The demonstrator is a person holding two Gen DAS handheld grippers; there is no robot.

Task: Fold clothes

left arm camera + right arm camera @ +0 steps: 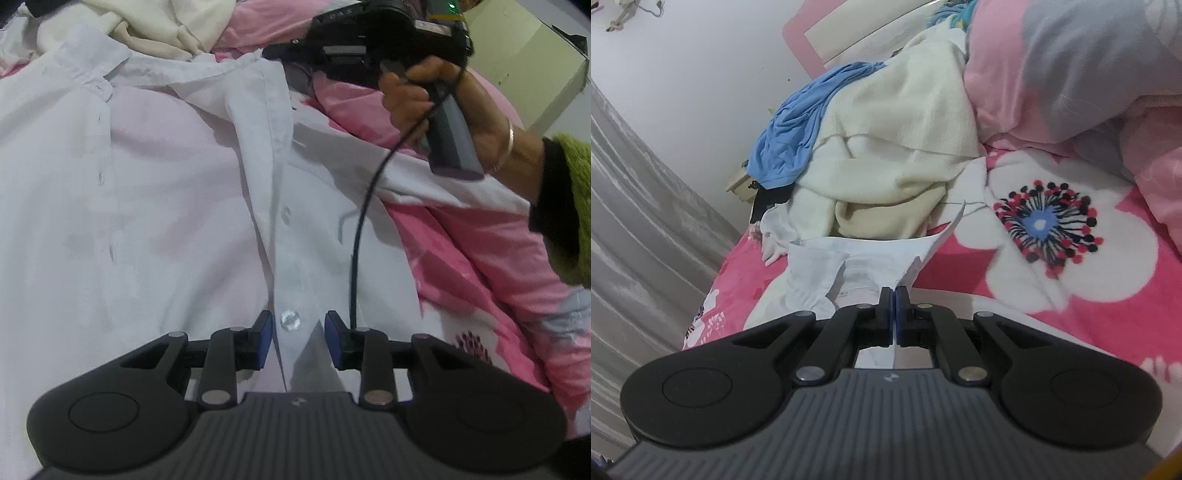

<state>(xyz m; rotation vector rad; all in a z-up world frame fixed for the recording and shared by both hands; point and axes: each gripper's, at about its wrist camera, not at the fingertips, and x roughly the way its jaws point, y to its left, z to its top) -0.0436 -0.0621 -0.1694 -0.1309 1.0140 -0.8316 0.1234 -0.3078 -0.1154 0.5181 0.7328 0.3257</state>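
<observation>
Left gripper (298, 334) sits low over the white shirt (147, 192), its blue pads spread apart on either side of the button strip, with one clear button (290, 319) showing between them; nothing is pinched there. Across the shirt, the right gripper (895, 306) has its pads pressed together on a thin edge of the same white shirt (871, 251), up near the collar end, and the cloth rises slightly toward the pads. In the left view a hand (436, 96) holds that gripper's handle above the far side of the shirt.

Most of the shirt lies spread on the pink flowered blanket (1052, 229), front up, the two front panels meeting at the buttons and the collar toward a heap of other clothes: a cream garment (894, 147) and a blue garment (798, 125) behind it.

By my reading, the step in hand is squaring up or turning in one side of the shirt, right gripper holding the upper edge while the left comes to the placket lower down. Whether the pinched edge is collar or front panel is hard to say, as the cloth is mostly hidden behind the pads.

Next, the left pads would need to close on the placket edge, and both grippers would have to travel together so the cloth stays taut and lands flat.
</observation>
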